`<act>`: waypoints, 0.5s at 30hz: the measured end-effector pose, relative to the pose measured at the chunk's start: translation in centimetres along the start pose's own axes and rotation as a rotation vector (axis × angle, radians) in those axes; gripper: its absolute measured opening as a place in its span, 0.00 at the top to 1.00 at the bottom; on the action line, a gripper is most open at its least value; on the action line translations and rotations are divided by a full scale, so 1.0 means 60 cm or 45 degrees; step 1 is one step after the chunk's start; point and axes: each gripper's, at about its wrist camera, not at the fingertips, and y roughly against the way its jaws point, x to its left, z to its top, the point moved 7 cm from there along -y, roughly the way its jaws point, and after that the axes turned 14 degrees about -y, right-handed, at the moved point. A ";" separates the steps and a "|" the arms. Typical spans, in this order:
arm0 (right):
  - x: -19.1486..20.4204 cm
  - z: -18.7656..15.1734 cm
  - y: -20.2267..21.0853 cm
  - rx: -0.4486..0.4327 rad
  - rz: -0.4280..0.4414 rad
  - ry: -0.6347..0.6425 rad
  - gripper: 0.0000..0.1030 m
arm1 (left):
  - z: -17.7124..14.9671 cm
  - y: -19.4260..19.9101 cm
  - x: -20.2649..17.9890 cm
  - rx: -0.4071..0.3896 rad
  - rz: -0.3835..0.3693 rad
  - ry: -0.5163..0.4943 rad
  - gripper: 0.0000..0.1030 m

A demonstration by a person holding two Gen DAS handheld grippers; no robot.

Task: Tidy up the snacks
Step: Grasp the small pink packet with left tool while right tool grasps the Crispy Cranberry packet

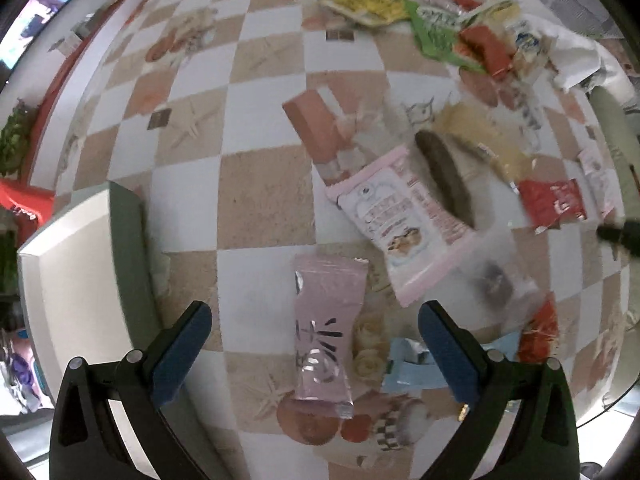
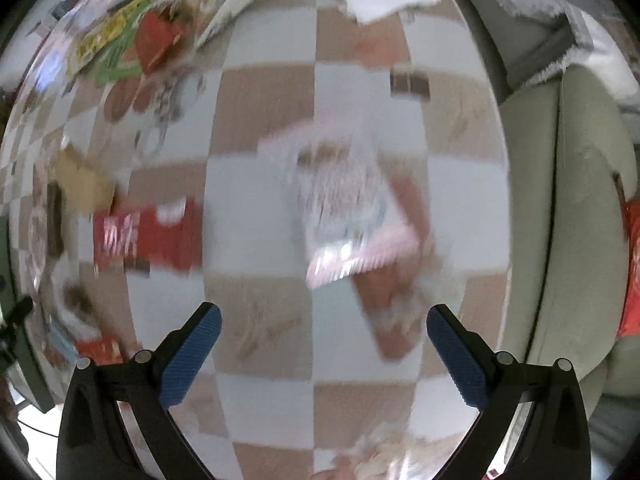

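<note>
In the left wrist view we see our left gripper (image 1: 315,344) with its blue-padded fingers (image 1: 182,356) wide apart and nothing between the pads. Between them, lower on the table (image 1: 260,200), lies a pink wrapper (image 1: 326,332), lengthwise to the view; it touches neither finger. Just beside the right finger there is a light blue wrapper (image 1: 404,372), partly hidden behind that finger. At the left a white box (image 1: 76,280) with a grey-green rim stands on the table edge.

Further away lies a white-pink pouch (image 1: 400,228) with a cookie picture, and a dark oval thing (image 1: 444,176) rests across its upper corner. Left of them we see a pink bar (image 1: 320,128). To the right lies a red packet (image 1: 554,202), and behind it a yellowish packet (image 1: 472,128). At the far edge there is a pile: a yellow packet (image 1: 370,4), a green packet (image 1: 434,30) and a red-orange packet (image 1: 486,50), touching or overlapping one another.

In the right wrist view the picture is strongly blurred. Our right gripper (image 2: 324,350) also has its fingers (image 2: 190,356) apart and holds nothing. Ahead of it lies a white-pink pouch (image 2: 348,216), to the left a red packet (image 2: 148,236). At the right a grey-green chair (image 2: 560,200) stands beside the table.
</note>
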 end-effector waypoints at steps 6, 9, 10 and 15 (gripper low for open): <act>-0.001 0.040 -0.015 0.059 0.007 0.062 0.00 | 0.002 -0.040 0.000 0.031 -0.021 -0.017 0.00; 0.000 0.054 -0.014 0.054 0.015 0.090 0.00 | 0.007 -0.055 0.014 0.022 -0.089 0.017 0.00; -0.003 0.058 -0.012 0.050 0.016 0.103 0.00 | 0.009 -0.058 0.018 0.020 -0.089 0.014 0.00; 0.007 0.077 0.001 0.055 0.013 0.133 0.00 | 0.000 -0.058 0.012 -0.026 -0.072 0.036 0.00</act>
